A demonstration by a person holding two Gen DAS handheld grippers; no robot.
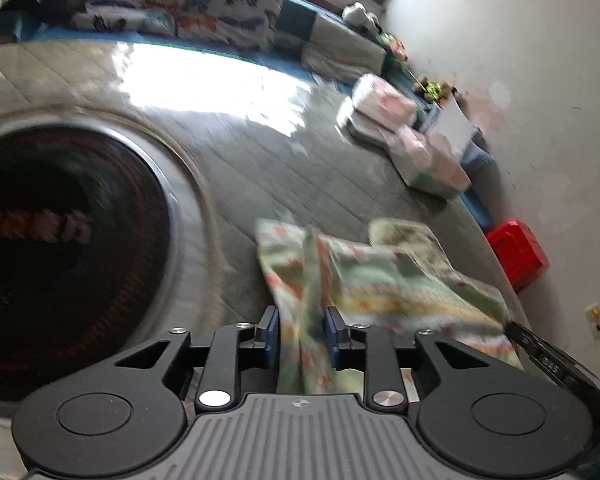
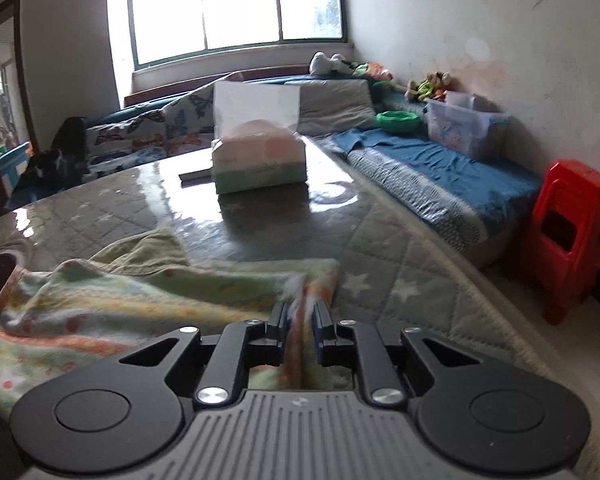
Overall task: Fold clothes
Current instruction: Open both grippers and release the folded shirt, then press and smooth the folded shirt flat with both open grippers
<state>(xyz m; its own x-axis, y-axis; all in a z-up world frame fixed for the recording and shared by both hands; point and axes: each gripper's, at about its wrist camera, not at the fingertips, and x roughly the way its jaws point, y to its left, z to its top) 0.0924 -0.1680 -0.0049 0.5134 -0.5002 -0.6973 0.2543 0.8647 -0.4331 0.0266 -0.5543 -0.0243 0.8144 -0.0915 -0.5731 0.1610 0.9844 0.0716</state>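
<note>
The left gripper (image 1: 302, 330) fingers clamp a fold of the pale green, orange-patterned cloth garment (image 1: 384, 280). The right gripper (image 2: 301, 322) fingers pinch its opposite edge above the grey quilted tabletop (image 2: 400, 248).

Left tongs (image 1: 302, 334), right tongs (image 2: 301, 326): matte black linkage arms, blue-padded fingers, silver screws at pivots. Behind those, round black discs flanking a grey ribbed plate with small crosshair mark.

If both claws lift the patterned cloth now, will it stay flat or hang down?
The cloth will probably sag between the left claw and the right claw: it already lies in soft wrinkles and bunches up between their fingers. It looks thin, so likely light. It is unlikely to slip on the quilted table cover, though the glossy patch farther away may be slicker.
</note>
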